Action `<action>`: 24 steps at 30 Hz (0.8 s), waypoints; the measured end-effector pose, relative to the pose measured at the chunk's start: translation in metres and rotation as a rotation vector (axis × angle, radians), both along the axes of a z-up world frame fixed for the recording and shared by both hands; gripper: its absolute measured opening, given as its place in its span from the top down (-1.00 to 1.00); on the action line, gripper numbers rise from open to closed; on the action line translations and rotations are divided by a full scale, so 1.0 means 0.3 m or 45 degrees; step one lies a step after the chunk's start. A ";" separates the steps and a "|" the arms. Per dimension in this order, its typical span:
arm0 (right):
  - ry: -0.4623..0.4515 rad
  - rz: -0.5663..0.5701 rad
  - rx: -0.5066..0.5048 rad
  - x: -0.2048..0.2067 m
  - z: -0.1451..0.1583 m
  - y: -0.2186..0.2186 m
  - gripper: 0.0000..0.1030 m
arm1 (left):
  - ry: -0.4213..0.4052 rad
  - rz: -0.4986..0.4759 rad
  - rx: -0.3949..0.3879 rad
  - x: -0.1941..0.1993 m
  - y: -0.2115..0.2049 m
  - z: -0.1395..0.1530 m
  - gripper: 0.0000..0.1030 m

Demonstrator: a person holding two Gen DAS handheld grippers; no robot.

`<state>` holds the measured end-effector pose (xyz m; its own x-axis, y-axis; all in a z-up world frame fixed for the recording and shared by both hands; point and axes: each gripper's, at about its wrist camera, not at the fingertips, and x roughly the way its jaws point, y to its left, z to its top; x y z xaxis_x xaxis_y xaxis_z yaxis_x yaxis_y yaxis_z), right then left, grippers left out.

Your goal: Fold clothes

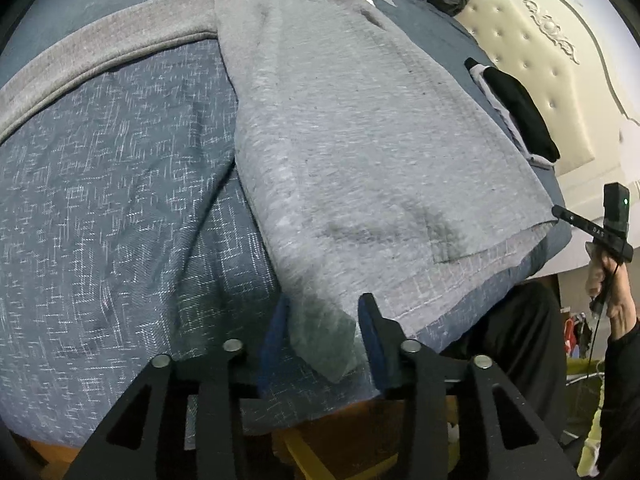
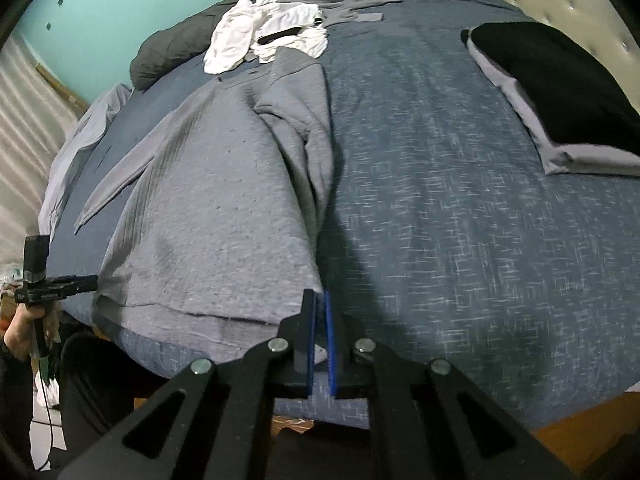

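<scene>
Grey sweatshirt point(image 1: 360, 140) spread mid-frame on blue bed point(image 1: 120, 200). Left gripper point(image 1: 324, 320) wide open around hem corner; right gripper point(image 2: 318, 304) nearly closed at opposite corner. Next: firm pinch on both corners.

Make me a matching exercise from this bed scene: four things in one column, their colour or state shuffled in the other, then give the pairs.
Things:
1. sweatshirt
2. crumpled clothes
3. folded pile
4. left tool

States:
A. white, heaped at the far side
B. fingers open around a hem corner
C. grey, spread flat on the bedspread
D. black on top, grey beneath, near the headboard

Pairs: 1-C, 2-A, 3-D, 4-B
</scene>
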<state>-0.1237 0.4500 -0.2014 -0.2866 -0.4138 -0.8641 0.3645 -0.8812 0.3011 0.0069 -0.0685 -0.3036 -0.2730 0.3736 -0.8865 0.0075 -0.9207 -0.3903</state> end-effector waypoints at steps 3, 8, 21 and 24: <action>-0.013 0.007 0.001 -0.003 -0.016 0.000 0.93 | -0.028 -0.004 0.000 -0.004 0.008 -0.016 0.12; -0.009 0.025 0.003 0.005 -0.010 -0.028 0.93 | -0.061 -0.027 -0.012 -0.004 0.020 -0.045 0.13; 0.009 0.152 0.013 0.053 0.039 -0.105 0.92 | 0.079 -0.034 -0.027 0.106 -0.119 0.101 0.84; -0.012 0.196 0.040 0.071 0.014 -0.143 0.92 | 0.058 -0.003 -0.049 0.144 -0.183 0.088 0.84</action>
